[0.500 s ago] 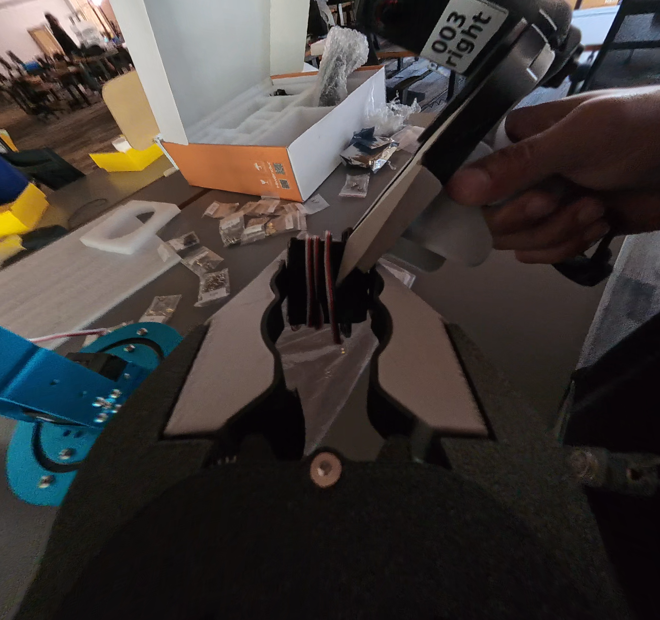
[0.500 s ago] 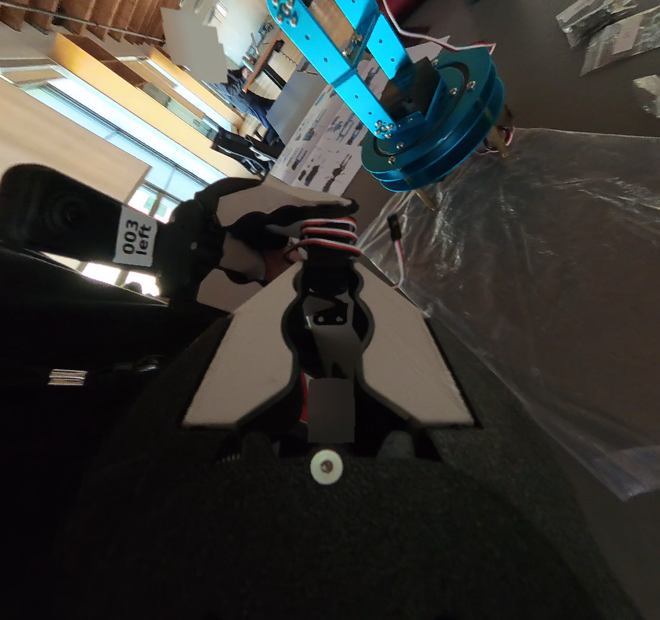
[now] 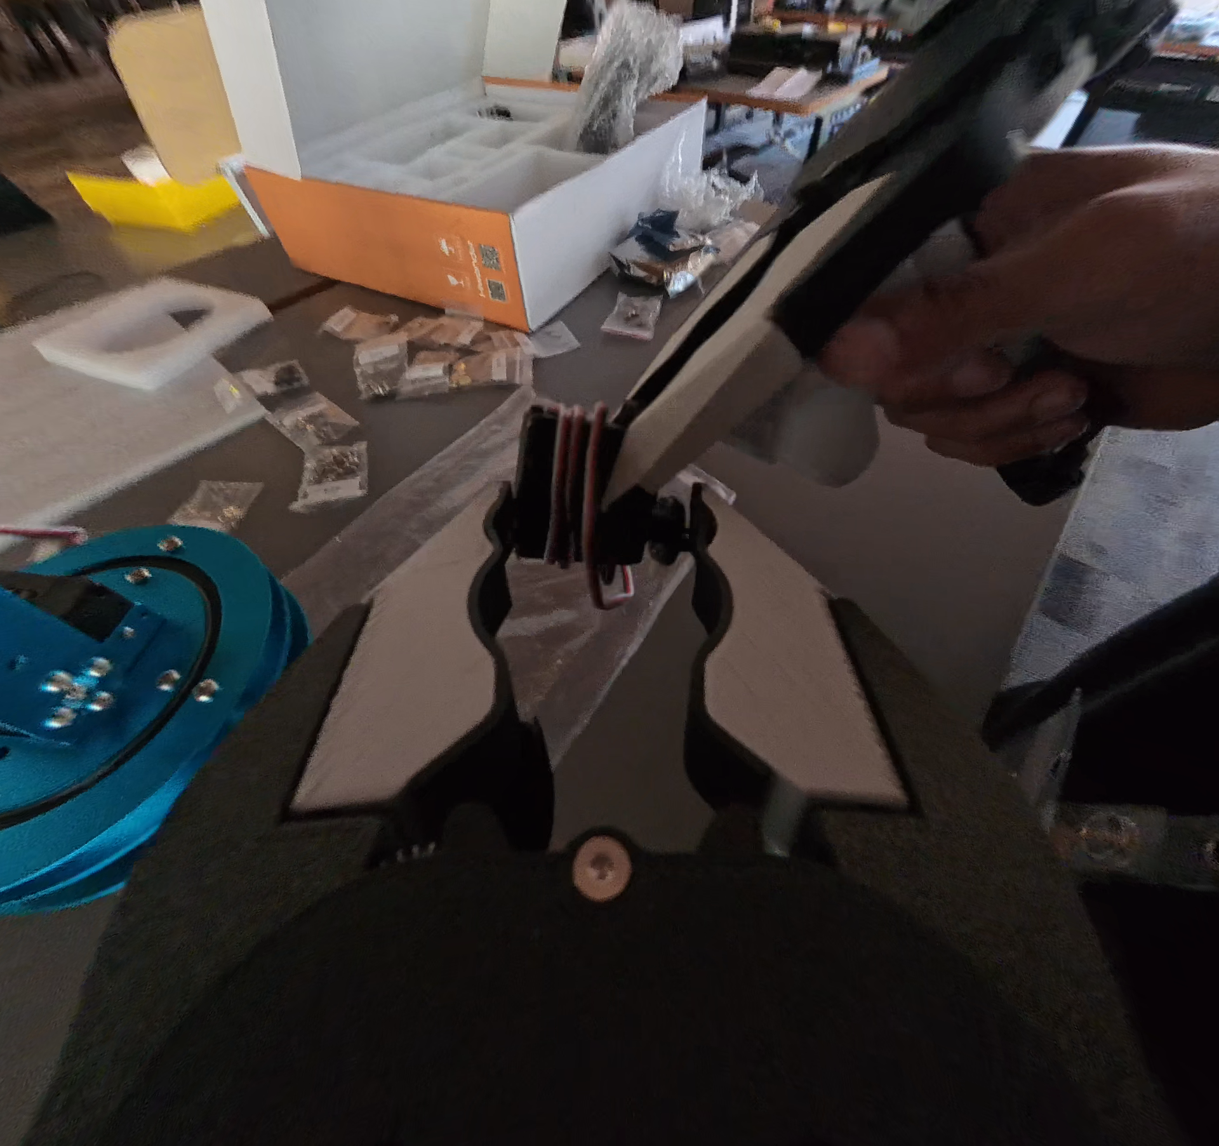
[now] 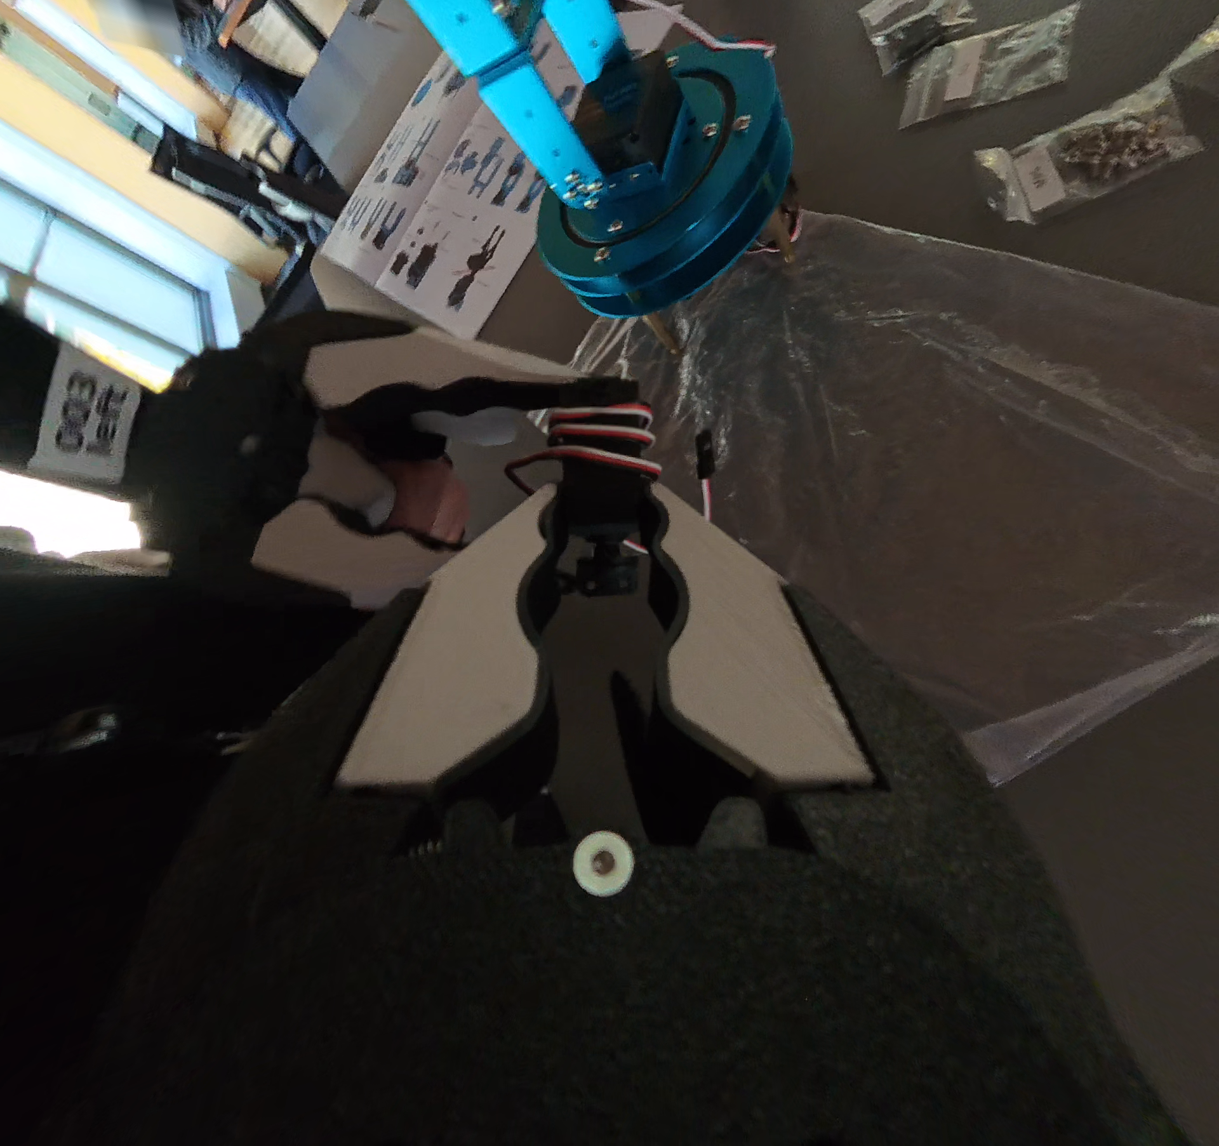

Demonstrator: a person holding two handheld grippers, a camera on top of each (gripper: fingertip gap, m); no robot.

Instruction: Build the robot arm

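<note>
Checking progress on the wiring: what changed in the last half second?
The wire coil on the servo has loosened; a loop now hangs below it. The blue base appears nearer the left gripper. Both it and the right gripper still grip the servo.

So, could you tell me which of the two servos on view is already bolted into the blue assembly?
The black servo seated in the blue turntable base, between the blue brackets. The other servo, wrapped in its cable, is loose and gripped by the right gripper.

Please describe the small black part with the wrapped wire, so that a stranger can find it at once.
Above the grey table, right of the blue round base, two grippers meet. The black servo sits between their tips. Only it has a red, white and black wire wound around it.
</note>
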